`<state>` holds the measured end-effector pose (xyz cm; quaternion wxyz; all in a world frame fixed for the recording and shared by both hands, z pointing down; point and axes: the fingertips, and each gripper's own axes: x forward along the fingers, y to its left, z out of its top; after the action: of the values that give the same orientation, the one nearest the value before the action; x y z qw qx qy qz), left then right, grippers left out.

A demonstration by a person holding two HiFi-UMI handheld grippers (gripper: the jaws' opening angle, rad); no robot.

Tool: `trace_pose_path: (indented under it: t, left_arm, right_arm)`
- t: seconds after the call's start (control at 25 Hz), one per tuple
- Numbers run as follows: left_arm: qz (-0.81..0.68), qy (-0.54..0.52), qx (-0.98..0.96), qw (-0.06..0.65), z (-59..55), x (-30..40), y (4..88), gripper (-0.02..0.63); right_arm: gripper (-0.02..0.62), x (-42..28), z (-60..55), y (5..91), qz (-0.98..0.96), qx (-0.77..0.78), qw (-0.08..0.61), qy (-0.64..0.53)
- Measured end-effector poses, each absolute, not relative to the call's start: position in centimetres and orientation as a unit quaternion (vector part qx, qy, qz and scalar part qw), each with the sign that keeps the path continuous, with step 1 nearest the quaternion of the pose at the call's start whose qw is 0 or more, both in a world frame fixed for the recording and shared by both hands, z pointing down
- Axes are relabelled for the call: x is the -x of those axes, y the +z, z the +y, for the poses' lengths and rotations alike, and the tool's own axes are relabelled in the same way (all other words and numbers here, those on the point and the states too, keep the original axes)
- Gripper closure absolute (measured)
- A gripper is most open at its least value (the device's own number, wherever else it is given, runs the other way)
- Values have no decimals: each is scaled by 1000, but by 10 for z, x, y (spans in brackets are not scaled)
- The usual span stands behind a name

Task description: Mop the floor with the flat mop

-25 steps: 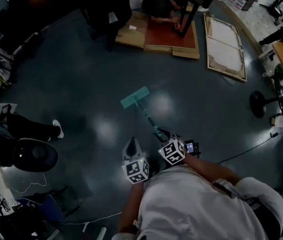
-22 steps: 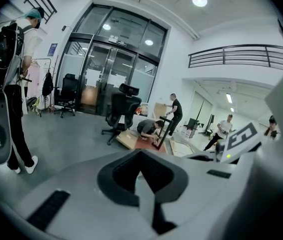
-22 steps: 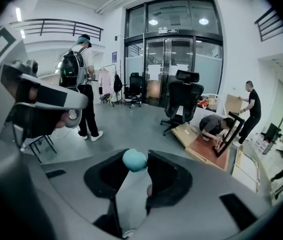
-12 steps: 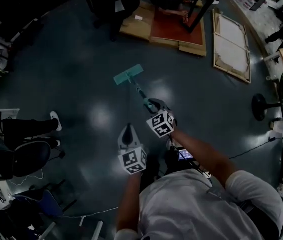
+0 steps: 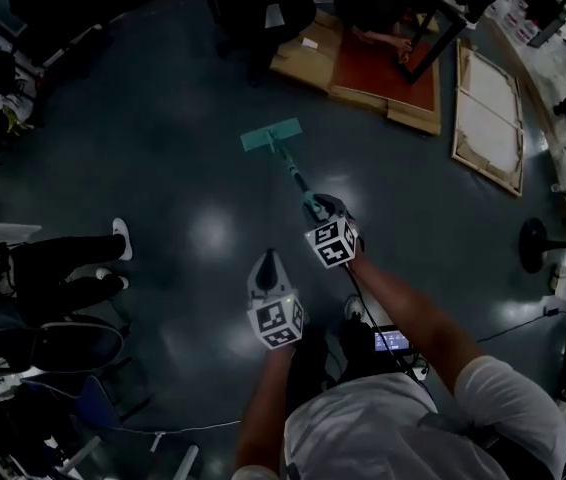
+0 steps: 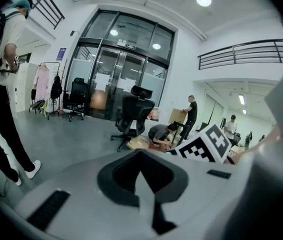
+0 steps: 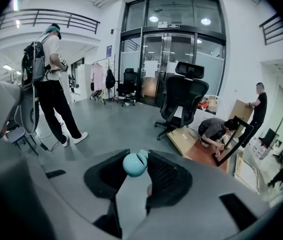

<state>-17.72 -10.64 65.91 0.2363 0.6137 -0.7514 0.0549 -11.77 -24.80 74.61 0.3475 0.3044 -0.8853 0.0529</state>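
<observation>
Flat mop [image 5: 271, 135] rests pad-down on the dark floor [image 5: 163, 168] in the head view. Its handle slants back to the right gripper [image 5: 321, 208], with the left gripper [image 5: 267, 265] just beside. Left gripper view: jaws together, nothing between them. Right gripper view: jaws clamped on the mop's teal handle end [image 7: 134, 164].

We see a glossy dark floor [image 5: 163, 158] mirroring lamps, smooth teal plastic on the flat mop [image 5: 271, 135], and matt brown cardboard [image 5: 308, 68] at one o'clock.
</observation>
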Motion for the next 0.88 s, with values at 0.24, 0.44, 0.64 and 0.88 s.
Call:
trace_pose_path:
  t: [0.24, 0.44, 0.64, 0.88]
  left_arm:
    - [-750, 62, -616, 233, -106, 180, 657, 601]
    - [-741, 63, -628, 231, -89, 162, 646, 601]
    - [-729, 61, -640, 235, -65, 139, 635, 601]
    - [-713, 56, -652, 251, -27, 111, 625, 601]
  right_arm:
    - [482, 110, -252, 753, -876, -315, 359, 63]
    - [483, 80, -230, 747, -871, -317, 370, 67]
    - [483, 47, -190, 724, -869, -311, 378, 73]
    - [483, -1, -113, 694, -869, -297, 386, 89]
